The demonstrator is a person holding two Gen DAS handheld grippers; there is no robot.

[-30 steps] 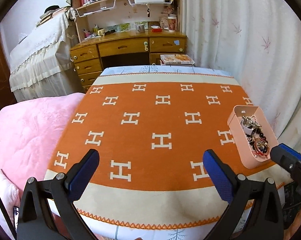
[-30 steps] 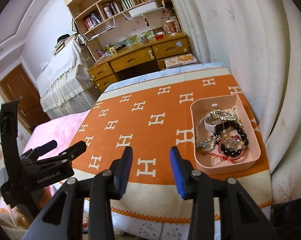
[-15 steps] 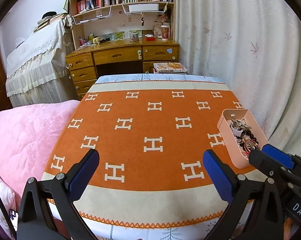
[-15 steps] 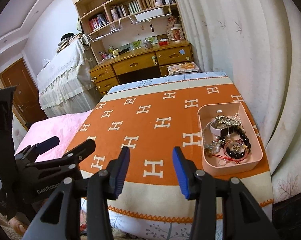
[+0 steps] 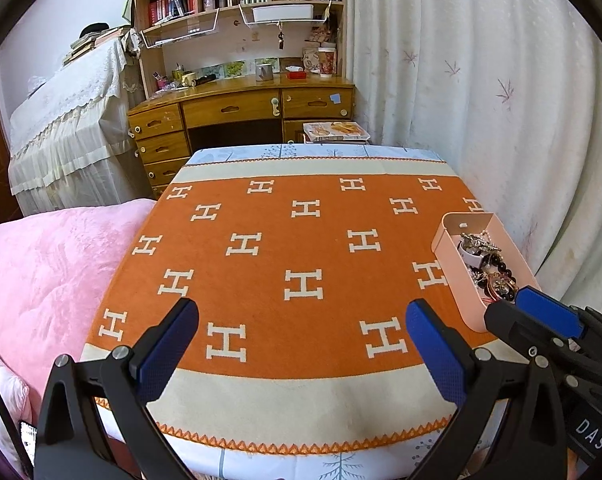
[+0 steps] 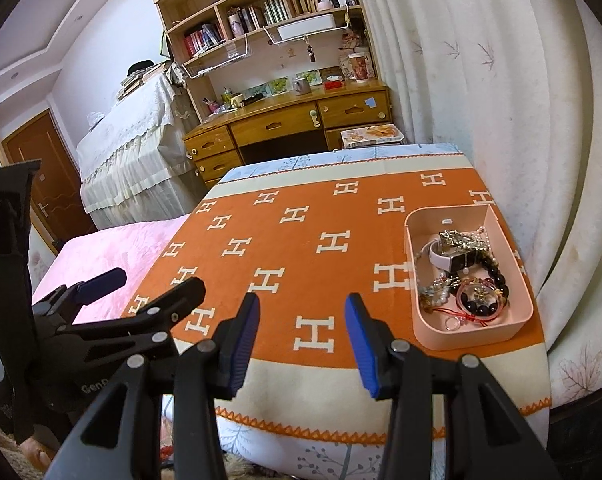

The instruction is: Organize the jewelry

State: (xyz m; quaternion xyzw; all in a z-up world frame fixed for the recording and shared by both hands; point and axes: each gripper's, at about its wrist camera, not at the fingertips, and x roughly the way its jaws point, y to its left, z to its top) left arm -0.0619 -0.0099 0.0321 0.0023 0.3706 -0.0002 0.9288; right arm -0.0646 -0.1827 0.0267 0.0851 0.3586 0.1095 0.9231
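Observation:
A pink tray sits at the right side of the orange H-patterned cloth. It holds a tangle of jewelry: a white-strapped watch, black bead bracelets, a pearl string and a red cord. My right gripper hangs open over the cloth's near edge, left of the tray, with nothing between its blue pads. My left gripper is open wide and empty, further left. In the left wrist view the tray lies at the right, with the right gripper just in front of it.
A pink quilt borders the cloth on the left. White curtains hang close behind the tray on the right. A wooden desk with bookshelves stands beyond the far edge.
The right gripper has shifted slightly and shows further into the left wrist view. Both grippers stay open and empty; the tray and jewelry have not moved.

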